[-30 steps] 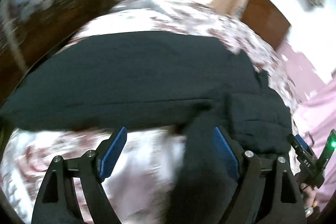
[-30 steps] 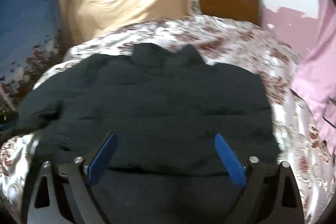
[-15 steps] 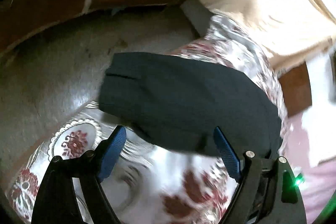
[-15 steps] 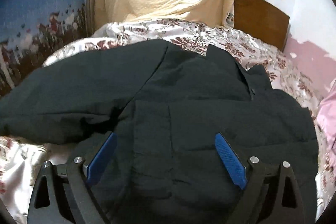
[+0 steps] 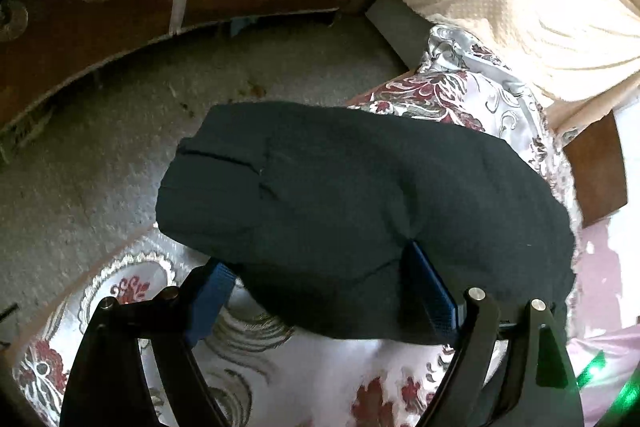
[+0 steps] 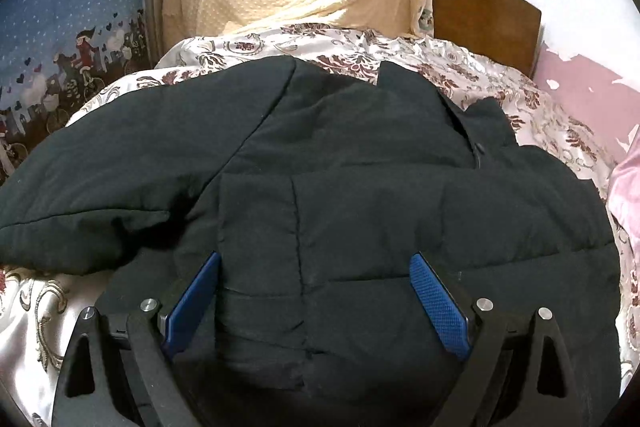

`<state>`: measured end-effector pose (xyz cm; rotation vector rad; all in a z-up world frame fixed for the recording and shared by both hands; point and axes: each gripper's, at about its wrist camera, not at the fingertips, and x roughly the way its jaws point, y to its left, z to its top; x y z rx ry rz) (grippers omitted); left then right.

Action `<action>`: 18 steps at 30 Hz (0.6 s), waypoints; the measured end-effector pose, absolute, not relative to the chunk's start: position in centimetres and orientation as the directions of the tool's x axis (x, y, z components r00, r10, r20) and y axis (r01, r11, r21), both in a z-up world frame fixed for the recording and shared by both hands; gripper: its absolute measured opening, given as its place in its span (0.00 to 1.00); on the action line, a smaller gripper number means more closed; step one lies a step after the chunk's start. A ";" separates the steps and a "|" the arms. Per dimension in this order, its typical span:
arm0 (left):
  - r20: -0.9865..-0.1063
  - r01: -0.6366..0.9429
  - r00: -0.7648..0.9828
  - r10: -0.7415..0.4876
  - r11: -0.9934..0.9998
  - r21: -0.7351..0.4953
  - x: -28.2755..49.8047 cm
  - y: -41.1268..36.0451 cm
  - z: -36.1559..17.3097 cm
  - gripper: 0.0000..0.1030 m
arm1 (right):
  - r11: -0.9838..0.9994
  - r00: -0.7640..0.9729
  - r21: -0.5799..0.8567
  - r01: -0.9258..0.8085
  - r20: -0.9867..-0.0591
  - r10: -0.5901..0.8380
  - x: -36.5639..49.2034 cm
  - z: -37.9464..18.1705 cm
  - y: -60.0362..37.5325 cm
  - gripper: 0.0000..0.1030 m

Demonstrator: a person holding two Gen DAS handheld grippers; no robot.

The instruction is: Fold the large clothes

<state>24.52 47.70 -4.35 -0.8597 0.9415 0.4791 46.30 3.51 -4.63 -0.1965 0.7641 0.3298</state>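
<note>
That black padded jacket [image 6: 360, 187] looks puffy and soft but bulky, so I'd guess it slumps and springs back rather than creasing, and the quilted seams or the sleeve cuff [image 5: 216, 163] seem the best places to pinch. It's spread on the floral bed cover [image 6: 500, 83], sleeve hanging past the bed's edge. Left hand-held gripper [image 5: 320, 291] straddles the sleeve, jaws wide; right hand-held gripper [image 6: 316, 291] hovers spread over the jacket's body, gripping nothing.
</note>
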 end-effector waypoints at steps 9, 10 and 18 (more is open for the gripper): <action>-0.852 -0.687 0.515 0.089 0.638 -0.348 26.5 46.7 -4.3 0.53 | 0.930 0.664 -0.052 -0.363 -0.715 0.219 46.4 -5.4 3.3 0.92; -0.851 -0.686 0.517 0.090 0.639 -0.349 26.5 46.7 -4.2 0.46 | 0.930 0.664 -0.050 -0.363 -0.715 0.220 46.4 -5.4 3.3 0.92; -0.821 -0.662 0.545 0.174 0.689 -0.294 26.6 45.8 -2.4 0.15 | 0.922 0.642 -0.074 -0.379 -0.739 0.205 47.3 -6.0 3.6 0.92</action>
